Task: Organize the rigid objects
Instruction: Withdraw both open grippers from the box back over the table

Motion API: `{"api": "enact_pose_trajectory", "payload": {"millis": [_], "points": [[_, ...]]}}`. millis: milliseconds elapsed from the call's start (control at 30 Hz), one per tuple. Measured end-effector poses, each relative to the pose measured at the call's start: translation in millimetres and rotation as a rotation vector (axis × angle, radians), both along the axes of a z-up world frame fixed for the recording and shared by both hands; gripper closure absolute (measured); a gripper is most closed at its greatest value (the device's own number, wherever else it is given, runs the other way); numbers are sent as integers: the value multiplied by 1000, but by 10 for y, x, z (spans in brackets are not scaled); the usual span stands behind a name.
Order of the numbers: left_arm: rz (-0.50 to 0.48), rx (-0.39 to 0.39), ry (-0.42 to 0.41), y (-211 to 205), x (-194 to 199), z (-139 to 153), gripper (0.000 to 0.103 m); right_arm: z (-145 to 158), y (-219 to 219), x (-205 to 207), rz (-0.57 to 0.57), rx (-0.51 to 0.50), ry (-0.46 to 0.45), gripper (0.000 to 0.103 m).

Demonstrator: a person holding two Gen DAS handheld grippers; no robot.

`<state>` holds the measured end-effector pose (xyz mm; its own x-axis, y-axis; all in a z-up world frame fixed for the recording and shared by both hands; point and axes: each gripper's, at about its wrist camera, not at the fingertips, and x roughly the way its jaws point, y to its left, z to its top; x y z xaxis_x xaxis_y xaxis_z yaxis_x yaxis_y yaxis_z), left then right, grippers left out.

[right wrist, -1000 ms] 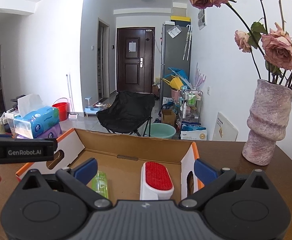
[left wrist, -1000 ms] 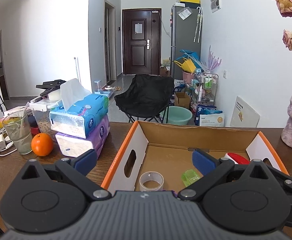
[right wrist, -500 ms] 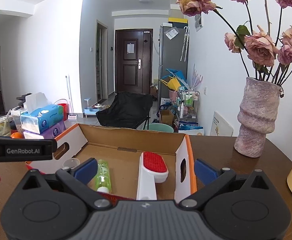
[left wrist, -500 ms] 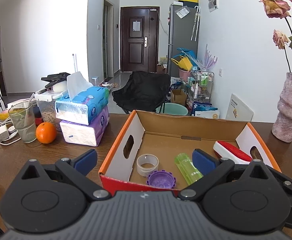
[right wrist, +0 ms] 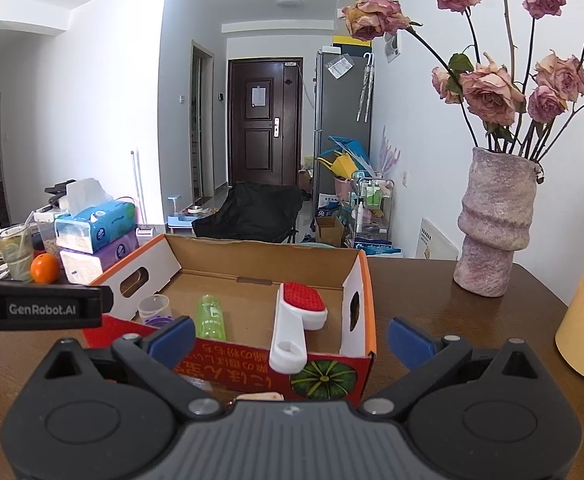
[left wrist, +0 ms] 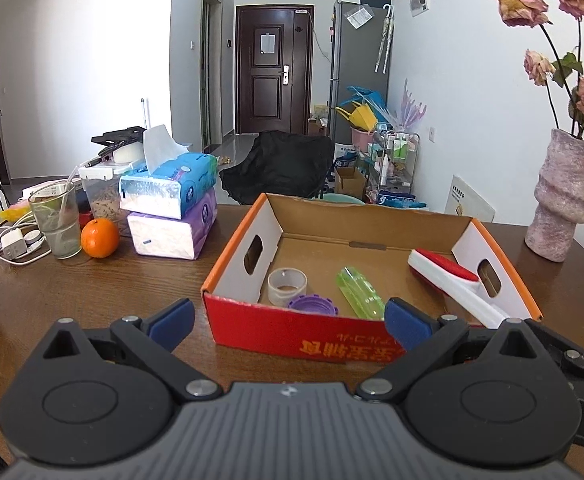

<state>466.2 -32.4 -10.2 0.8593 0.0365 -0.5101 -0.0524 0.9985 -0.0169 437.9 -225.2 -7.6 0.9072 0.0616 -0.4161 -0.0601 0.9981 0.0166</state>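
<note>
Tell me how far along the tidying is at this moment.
Looks nearly finished. Done: the box holds a tape roll, purple lid, green bottle and brush, whose handle overhangs the front wall. In hand: nothing; the left tongs and right tongs are open. Left: no loose rigid item shows, beyond perhaps seating the brush.

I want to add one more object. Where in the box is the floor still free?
In the cardboard box, the back floor along the far wall is bare, also the strip between green bottle and red brush. The front-left corner is crowded: tape roll, purple lid.
</note>
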Motion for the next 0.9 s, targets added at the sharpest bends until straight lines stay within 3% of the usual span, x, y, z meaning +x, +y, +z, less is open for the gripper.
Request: {"api": "enact_pose_trajectory", "payload": {"millis": [433,900], "points": [[-7,2,32,-124,-348,-96,0,-90,-111,-456,-8,-10,-10,0],[-22,8,79,-303,-523,-299,0,-305,-301,-679,11,-10,12,0]]}}
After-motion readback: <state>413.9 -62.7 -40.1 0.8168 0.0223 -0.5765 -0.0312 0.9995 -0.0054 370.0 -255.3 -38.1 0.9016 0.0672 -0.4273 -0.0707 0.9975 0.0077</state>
